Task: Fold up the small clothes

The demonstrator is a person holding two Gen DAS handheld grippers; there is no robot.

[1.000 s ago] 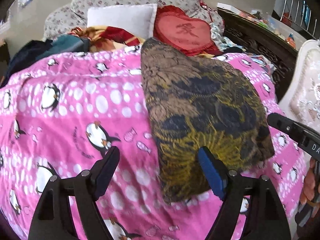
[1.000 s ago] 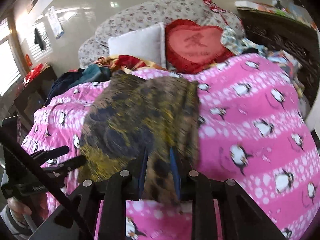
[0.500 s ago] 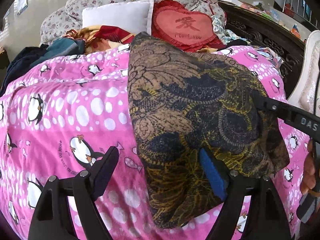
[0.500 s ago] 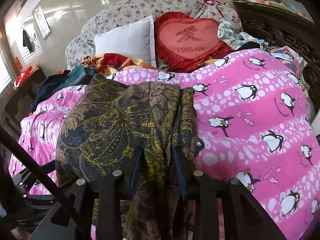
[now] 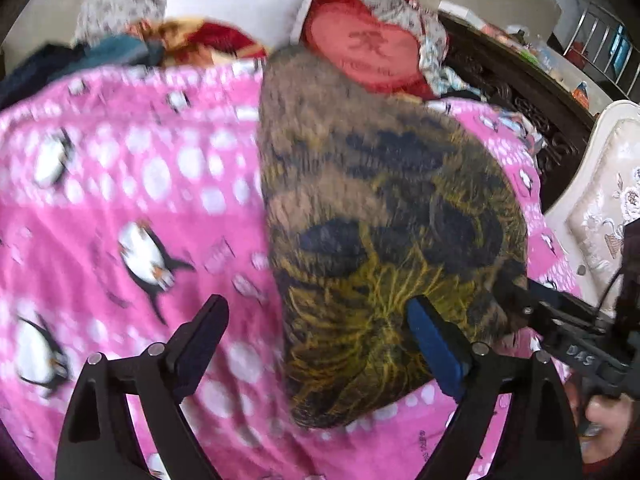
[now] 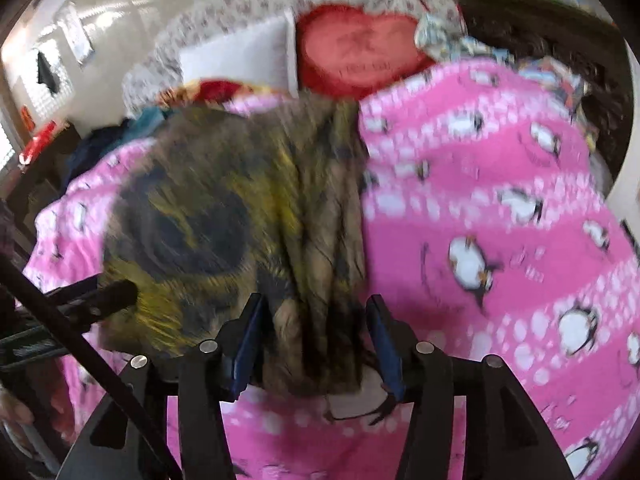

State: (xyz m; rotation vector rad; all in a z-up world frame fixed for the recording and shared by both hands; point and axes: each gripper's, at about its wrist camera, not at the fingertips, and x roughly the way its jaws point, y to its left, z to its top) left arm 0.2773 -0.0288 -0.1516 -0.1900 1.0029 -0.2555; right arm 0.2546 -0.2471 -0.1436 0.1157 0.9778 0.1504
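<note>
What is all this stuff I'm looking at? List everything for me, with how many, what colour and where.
patterned garment: one, brown, black and yellow, lying on the blanket.
penguin blanket: one, pink with white dots, covering the bed.
heart cushion: one, red, at the head of the bed.
pillow: one, white, left of the heart cushion.
floral cushion: one, pale flowered, behind the pillow.
clothes heap: several, teal, red and orange, far left.
chair: one, cream, far right.
left hand-held gripper: one, black, open over the garment's near edge.
right hand-held gripper: one, black, open around the garment's bunched edge.

Black fingers [image 5: 200,336] — blue pads [image 5: 434,344], silver screws
</note>
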